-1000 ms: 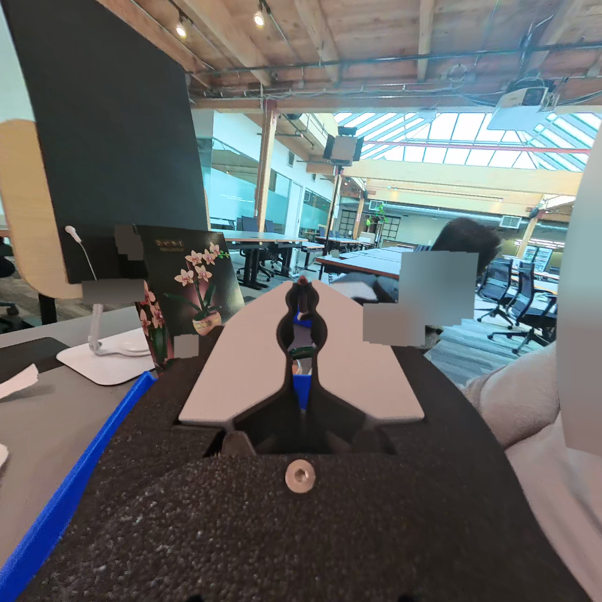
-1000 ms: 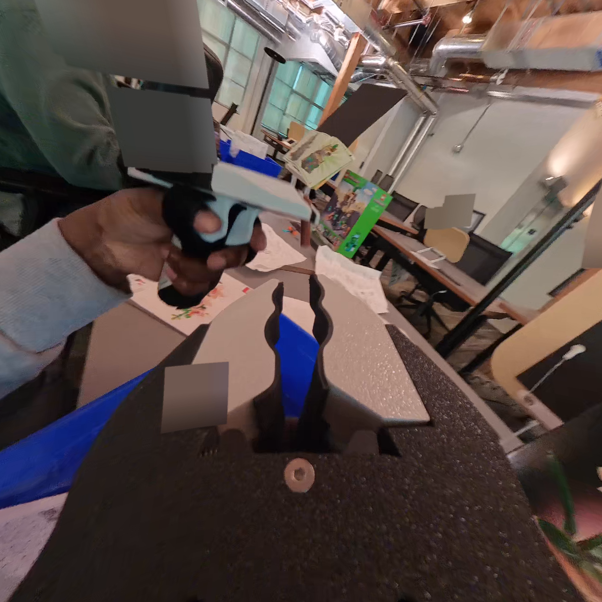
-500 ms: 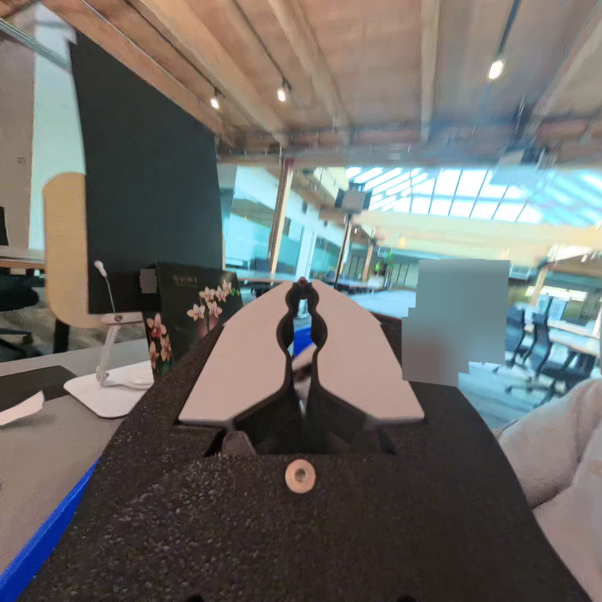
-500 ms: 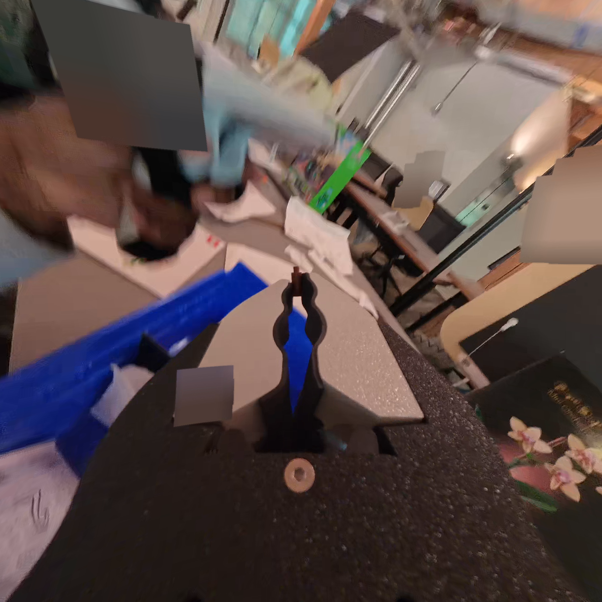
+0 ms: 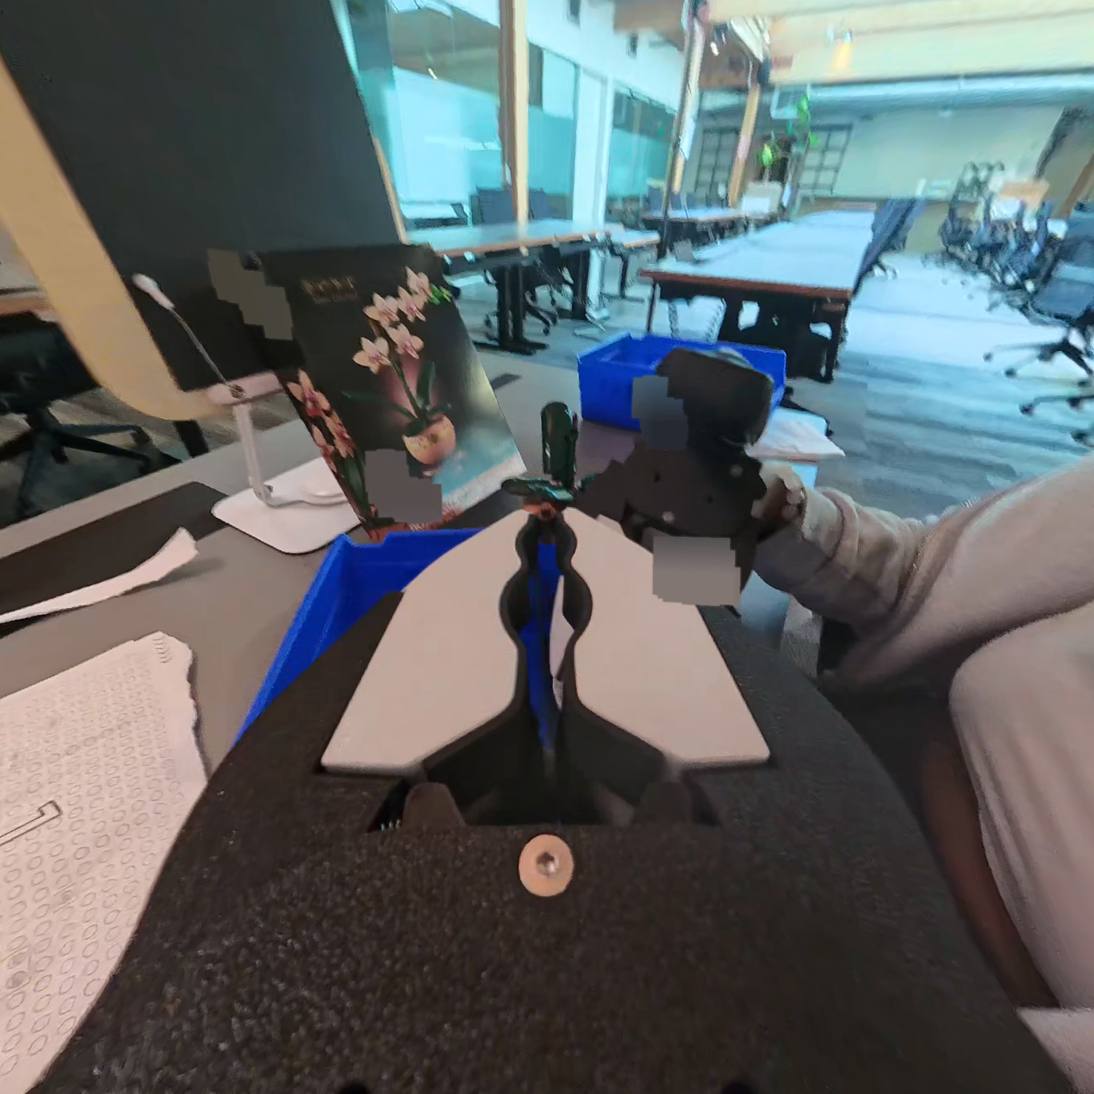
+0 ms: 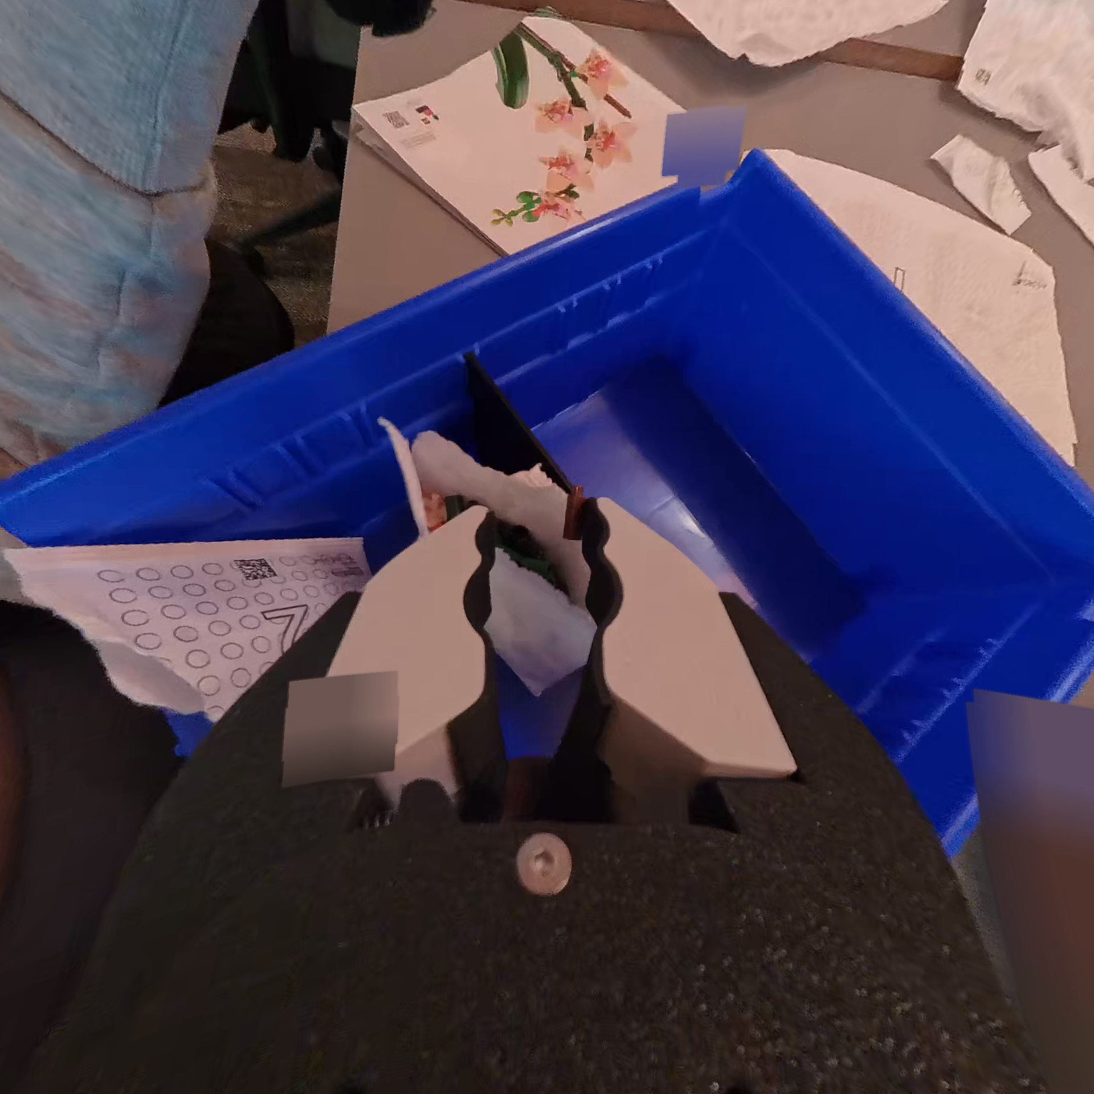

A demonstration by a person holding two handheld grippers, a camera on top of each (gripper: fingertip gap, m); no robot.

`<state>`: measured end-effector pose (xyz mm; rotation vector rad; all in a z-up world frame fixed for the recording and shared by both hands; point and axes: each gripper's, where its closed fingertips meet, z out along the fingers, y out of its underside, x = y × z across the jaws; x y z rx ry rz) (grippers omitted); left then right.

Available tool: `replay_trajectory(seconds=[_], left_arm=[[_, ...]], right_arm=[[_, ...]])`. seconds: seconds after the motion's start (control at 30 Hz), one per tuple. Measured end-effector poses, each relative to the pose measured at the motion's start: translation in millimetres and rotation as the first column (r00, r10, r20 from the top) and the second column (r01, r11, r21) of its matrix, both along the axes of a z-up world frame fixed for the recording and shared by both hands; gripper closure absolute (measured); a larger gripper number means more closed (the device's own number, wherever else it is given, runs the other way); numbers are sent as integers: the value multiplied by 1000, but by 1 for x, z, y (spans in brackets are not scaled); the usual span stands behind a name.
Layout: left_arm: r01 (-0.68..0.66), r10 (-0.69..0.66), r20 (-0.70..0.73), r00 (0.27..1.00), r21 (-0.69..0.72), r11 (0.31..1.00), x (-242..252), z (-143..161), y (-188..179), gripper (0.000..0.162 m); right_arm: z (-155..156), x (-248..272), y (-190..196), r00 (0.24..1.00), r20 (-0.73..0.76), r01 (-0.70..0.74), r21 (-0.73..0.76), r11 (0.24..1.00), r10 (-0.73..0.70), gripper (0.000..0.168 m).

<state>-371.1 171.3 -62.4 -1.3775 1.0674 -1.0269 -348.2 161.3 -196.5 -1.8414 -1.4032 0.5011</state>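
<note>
The left gripper body hides most of the near blue bin, so its contents cannot be seen. The small dark green and brown piece at its fingertips is too blurred to name. In the right wrist view the right gripper covers the torn white bag in the bin, and the brown bit on one fingertip is too small to tell
</note>
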Motion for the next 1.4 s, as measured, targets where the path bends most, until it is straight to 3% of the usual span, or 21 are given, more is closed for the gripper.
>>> replay_trajectory(seconds=[0.07, 0.2, 0.27, 0.37, 0.47, 0.6, 0.77, 0.9, 1.0, 1.07, 1.17, 1.27, 1.4], left_arm=[[36, -36, -87, 996, -6, 999, 9, -13, -6, 157], [7, -7, -256, 967, 1, 1000, 22, -38, -3, 157], [22, -22, -266, 964, -2, 1000, 29, -41, -5, 157], [14, -14, -284, 959, -3, 1000, 32, -45, -2, 156], [28, -34, -248, 968, -24, 999, 29, -41, -3, 157], [28, -30, -200, 979, -17, 999, 22, -33, -2, 157], [28, -31, -185, 982, -20, 999, 18, -31, -1, 156], [51, -53, -171, 984, -12, 999, 19, -27, -7, 157], [18, -17, -151, 988, 0, 1000, 19, -22, -3, 157], [-16, 17, -122, 992, 12, 1000, 17, -15, 0, 157], [-59, 63, -93, 994, 41, 997, 6, -7, 2, 156], [-71, 73, -45, 996, 50, 996, -8, 2, 1, 157], [-88, 87, 27, 996, 62, 994, -28, 12, 1, 157]], right_arm=[[0, -1, -4, 1000, -2, -16, -9, 1000, 16, 136], [7, 2, -9, 999, 8, -36, 20, 999, 36, 110], [15, 2, -10, 999, -22, -48, 31, 998, 49, 115], [15, 2, -7, 996, -43, -70, 63, 996, 73, 135], [9, -1, -6, 995, -42, -94, 36, 995, 96, 137], [26, 2, -21, 986, -101, -133, 1, 991, 132, 141], [24, 25, -51, 985, 45, -167, 25, 986, 166, 144], [2, 56, -51, 955, 281, -110, 51, 993, 91, 144], [21, 48, -31, 961, 275, -29, 84, 996, 5, 147], [20, 28, -20, 963, 270, 13, 7, 1000, -14, 157], [-16, 18, -11, 912, 410, 83, -142, 986, -17, 163], [-47, 21, -15, 875, 483, 195, -275, 942, -40, 155], [-55, 16, -3, 880, 443, 318, -289, 903, -169, 146]])
